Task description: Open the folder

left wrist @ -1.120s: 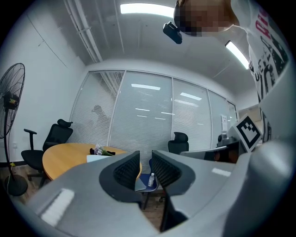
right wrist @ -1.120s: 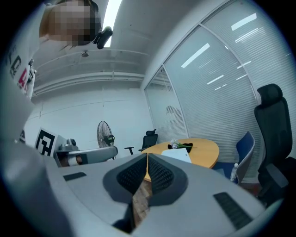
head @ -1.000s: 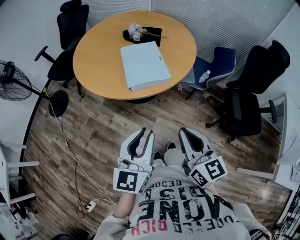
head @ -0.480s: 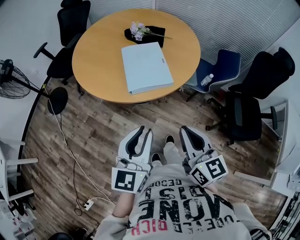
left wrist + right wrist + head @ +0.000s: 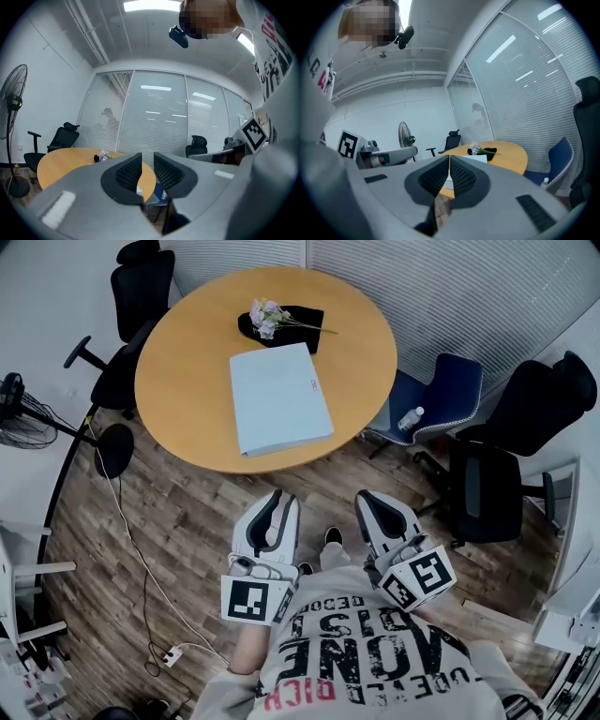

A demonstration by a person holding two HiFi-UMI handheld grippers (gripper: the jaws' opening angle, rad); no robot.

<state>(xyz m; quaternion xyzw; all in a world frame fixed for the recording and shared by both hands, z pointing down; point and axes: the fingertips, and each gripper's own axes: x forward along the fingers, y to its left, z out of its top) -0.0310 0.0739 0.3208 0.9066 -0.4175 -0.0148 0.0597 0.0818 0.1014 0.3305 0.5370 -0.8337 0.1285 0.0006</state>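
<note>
Yet to begin. Stands well short of the closed folder [image 5: 279,397] on the counter [image 5: 178,362]; holds left gripper [image 5: 275,500] jaws slightly apart, right gripper [image 5: 371,500] jaws closed, both empty.

1 table [image 5: 178,381], 1 folder [image 5: 278,397], 3 chairs [image 5: 487,488], 1 fan [image 5: 23,420], 1 bottle [image 5: 410,418]
</note>
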